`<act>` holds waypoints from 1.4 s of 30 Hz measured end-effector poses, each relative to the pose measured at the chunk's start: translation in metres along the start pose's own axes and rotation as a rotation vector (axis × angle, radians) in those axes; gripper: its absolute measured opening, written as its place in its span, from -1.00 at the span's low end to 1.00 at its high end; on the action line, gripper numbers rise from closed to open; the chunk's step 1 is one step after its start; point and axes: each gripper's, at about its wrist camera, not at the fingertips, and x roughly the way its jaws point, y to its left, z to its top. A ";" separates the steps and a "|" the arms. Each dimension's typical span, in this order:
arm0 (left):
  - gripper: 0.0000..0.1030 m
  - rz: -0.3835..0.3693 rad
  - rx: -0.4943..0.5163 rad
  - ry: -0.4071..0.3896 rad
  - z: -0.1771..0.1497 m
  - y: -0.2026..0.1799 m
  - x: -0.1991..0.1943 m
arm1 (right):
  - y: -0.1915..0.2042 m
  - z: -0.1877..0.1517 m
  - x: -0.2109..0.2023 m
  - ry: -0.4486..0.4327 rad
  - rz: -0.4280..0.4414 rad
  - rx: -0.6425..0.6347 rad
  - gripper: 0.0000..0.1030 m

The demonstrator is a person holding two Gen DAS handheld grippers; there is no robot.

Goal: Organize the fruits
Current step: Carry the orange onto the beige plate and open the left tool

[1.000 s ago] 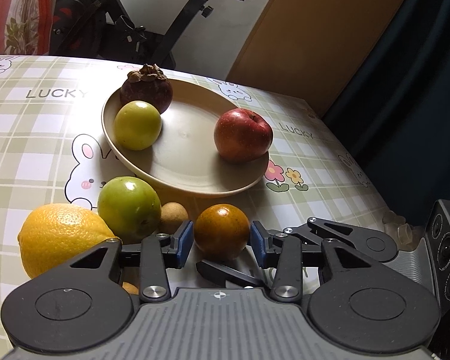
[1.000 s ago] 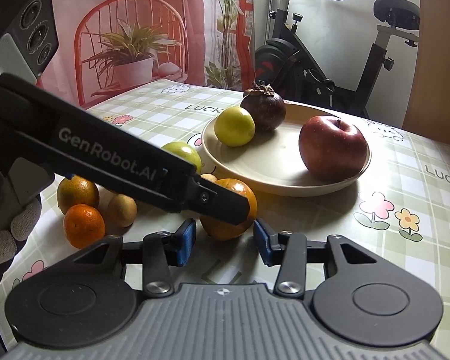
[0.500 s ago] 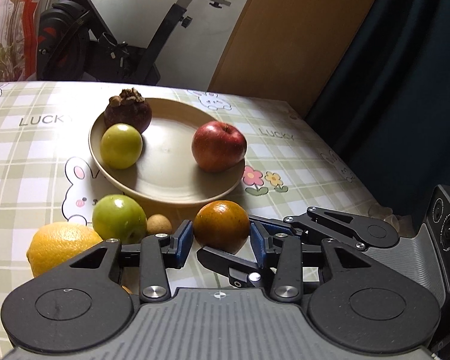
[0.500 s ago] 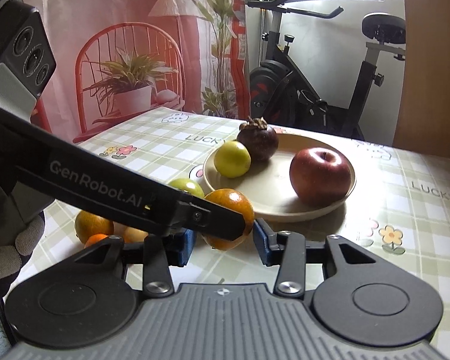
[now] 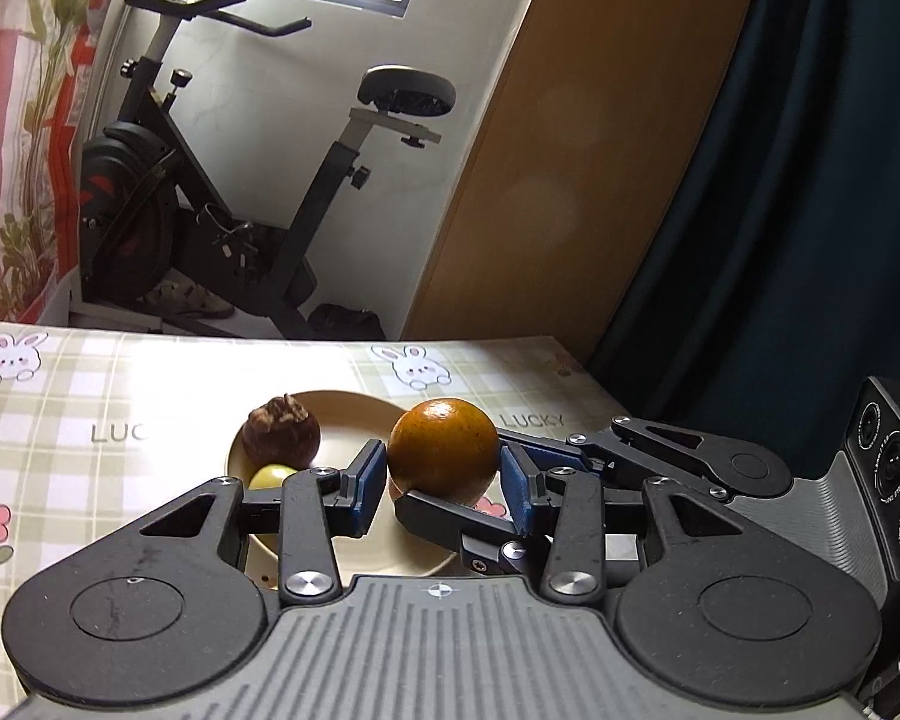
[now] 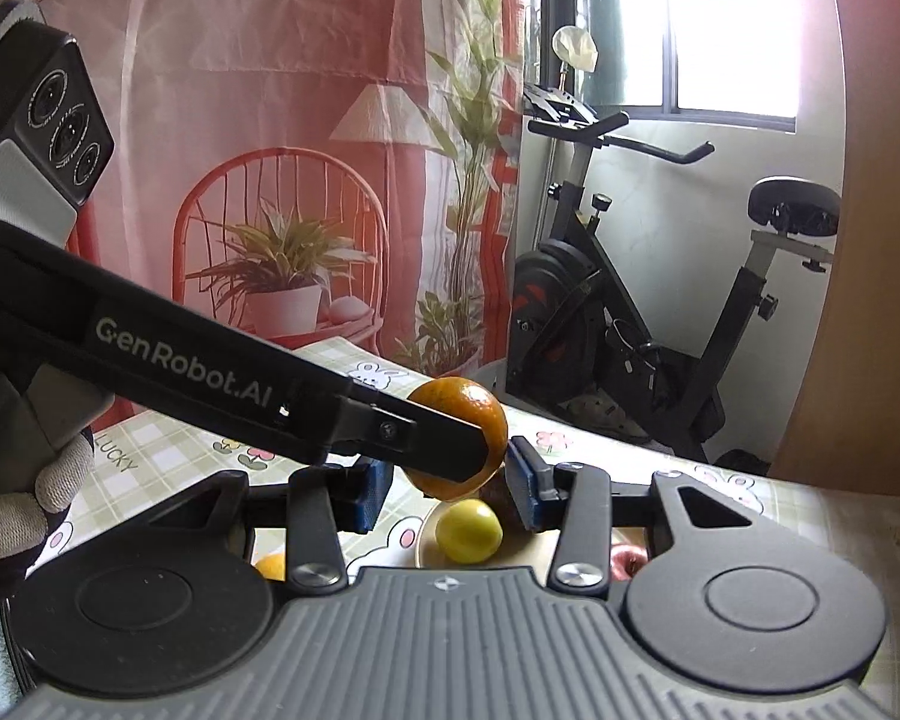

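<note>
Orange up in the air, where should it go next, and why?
Probably ease the orange down onto the bare middle of the plate. The left gripper holds it lifted over the plate, where the mangosteen and yellow fruit already sit.

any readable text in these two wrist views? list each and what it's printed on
"GenRobot.AI": white lettering on the arm of the left tongs, right wrist view.
"LUCKY": on the tablecloth right of the orange, left wrist view.
"LUC": same word, cut off behind the mangosteen, left wrist view.
"LUCKY": on the tablecloth at the left edge, turned sideways, right wrist view.
Fine print around the camera lenses: too small to read.
</note>
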 end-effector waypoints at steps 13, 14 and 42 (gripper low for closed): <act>-0.14 0.019 0.038 -0.012 0.020 -0.004 0.012 | -0.014 0.016 0.013 -0.034 -0.014 -0.027 -0.14; -0.14 0.019 0.036 -0.007 0.020 -0.002 0.015 | -0.016 0.015 0.017 -0.026 -0.015 -0.030 -0.14; -0.13 0.075 -0.080 0.272 0.038 0.072 0.163 | -0.122 -0.019 0.156 0.330 0.045 0.201 -0.15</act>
